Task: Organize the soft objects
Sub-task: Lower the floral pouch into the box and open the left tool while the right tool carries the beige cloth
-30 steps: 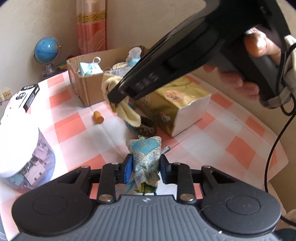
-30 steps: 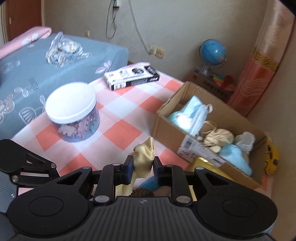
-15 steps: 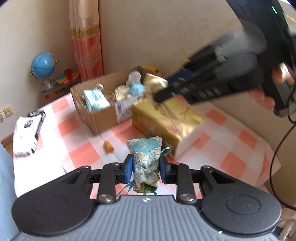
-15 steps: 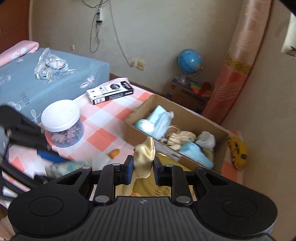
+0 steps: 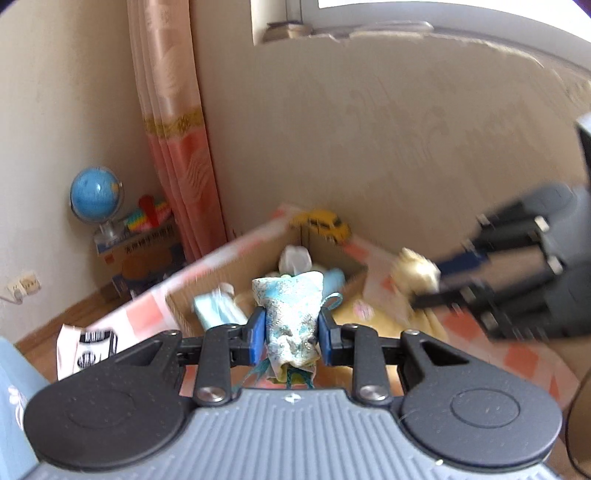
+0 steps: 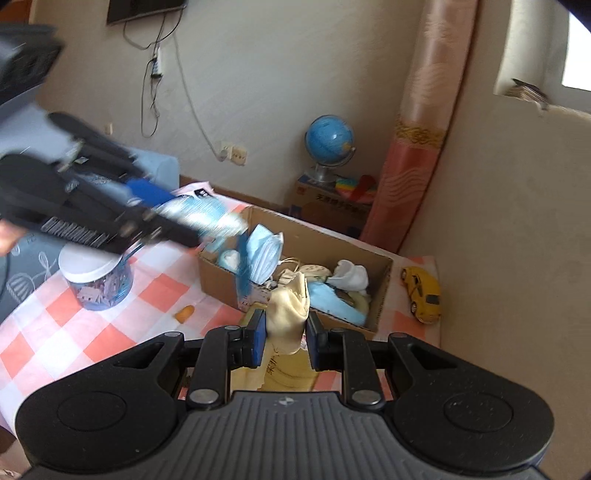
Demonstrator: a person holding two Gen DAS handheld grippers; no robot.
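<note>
walls (image 6: 295, 74): beige, plain | curtain (image 6: 413, 140): pink, in the corner | globe (image 6: 328, 138): blue, on a box by the wall | floor (image 5: 70, 317): wood | window (image 5: 406, 5): bright daylight | sockets (image 6: 232, 151): on wall, cables hang above

Home bedroom: blue bed cover (image 6: 22, 258) beside a table with a checked cloth (image 6: 55, 325), peach curtain (image 6: 413, 147), globe (image 6: 328, 138) on a carton, yellow toy car (image 6: 423, 295), wall sockets (image 6: 232, 153) with dangling cable.
</note>
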